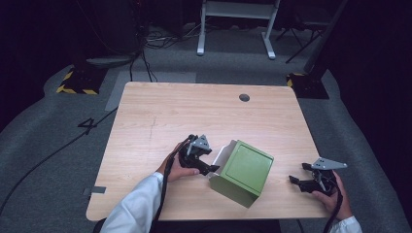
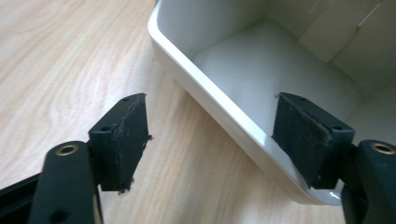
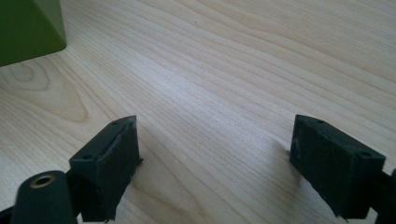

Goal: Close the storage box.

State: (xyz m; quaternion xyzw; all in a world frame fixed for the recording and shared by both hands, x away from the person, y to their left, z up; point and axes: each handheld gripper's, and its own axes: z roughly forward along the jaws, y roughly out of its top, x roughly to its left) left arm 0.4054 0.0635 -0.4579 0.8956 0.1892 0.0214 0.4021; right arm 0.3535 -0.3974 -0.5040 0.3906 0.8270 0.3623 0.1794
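**A dark test room made for recording**

This looks like a lab or a studio, not a home. One wooden table (image 1: 204, 121) stands alone on grey carpet (image 1: 48, 141). The walls are black and dark. Black cables (image 1: 141, 53) run over the floor. A stand foot has yellow and black warning tape (image 1: 73, 88). A number 4 (image 1: 87, 124) is marked on the carpet. A white metal frame (image 1: 238, 19) stands at the back.

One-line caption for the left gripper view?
Open left gripper straddles the white rim of the green box on the wooden table.
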